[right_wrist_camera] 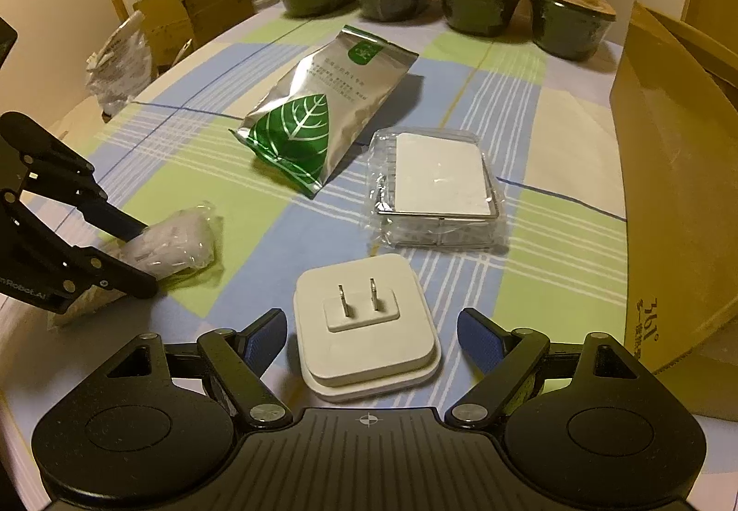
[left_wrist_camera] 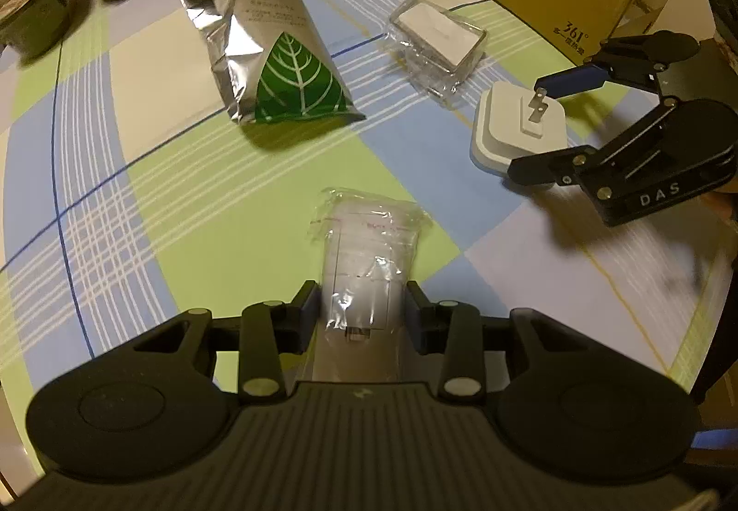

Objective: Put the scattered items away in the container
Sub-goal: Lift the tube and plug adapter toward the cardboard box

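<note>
The tablecloth [right_wrist_camera: 544, 280] is a plaid of pale blue, light green and cream blocks crossed by white stripes and thin dark blue lines. The foil pouch [right_wrist_camera: 318, 105] is silver with a green leaf veined in white. The wall charger [right_wrist_camera: 364, 326] is white. The cardboard box [right_wrist_camera: 669, 206] is yellow-brown. The bowls [right_wrist_camera: 479, 3] are dark green with reddish-brown lids. The gripper pads [right_wrist_camera: 479, 342] are blue.

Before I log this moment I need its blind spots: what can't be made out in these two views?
- Cardboard box: inside hidden by its own wall, both views; cut by the frame edge.
- Plastic-wrapped item in the left gripper: contents blurred by crinkled wrap.
- Silver pouch: small print too small.
- White plug: underside hidden.
</note>
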Demonstrator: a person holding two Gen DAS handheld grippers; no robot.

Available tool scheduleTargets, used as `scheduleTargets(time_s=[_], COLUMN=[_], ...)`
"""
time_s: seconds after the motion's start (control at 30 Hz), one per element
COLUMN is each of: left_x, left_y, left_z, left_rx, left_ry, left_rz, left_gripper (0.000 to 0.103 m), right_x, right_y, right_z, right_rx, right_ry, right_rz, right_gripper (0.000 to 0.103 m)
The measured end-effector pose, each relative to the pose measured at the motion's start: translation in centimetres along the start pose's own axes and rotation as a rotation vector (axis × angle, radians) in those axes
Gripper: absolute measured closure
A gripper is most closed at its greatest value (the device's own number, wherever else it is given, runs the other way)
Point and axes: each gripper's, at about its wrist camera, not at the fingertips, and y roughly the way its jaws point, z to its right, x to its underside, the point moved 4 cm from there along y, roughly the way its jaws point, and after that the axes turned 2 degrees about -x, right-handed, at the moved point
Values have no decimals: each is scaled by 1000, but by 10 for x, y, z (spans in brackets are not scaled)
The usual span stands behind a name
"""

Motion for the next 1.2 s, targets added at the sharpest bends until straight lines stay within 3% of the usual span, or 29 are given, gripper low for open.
scheduleTargets(time_s=[0.13, 0.2, 0.3, 1.2], left_x=[2, 2, 2, -6], left_y=[-3, -3, -4, -42], left_z=[-1, -1, 0, 26], left_rx=[-1, -2, 0, -23], left_ry=[-17, -21, -24, -34], left_rz=[2, 2, 3, 71], left_gripper=[69, 69, 70, 70], right_x=[0, 0, 0, -2], right_y=[3, 5, 6, -57], right_z=[-3, -3, -4, -15], right_rx=[0, -1, 10, 54], right_ry=[-20, -23, -40, -37], right_rz=[-9, -20, -29, 38], right_gripper=[17, 31, 35, 36])
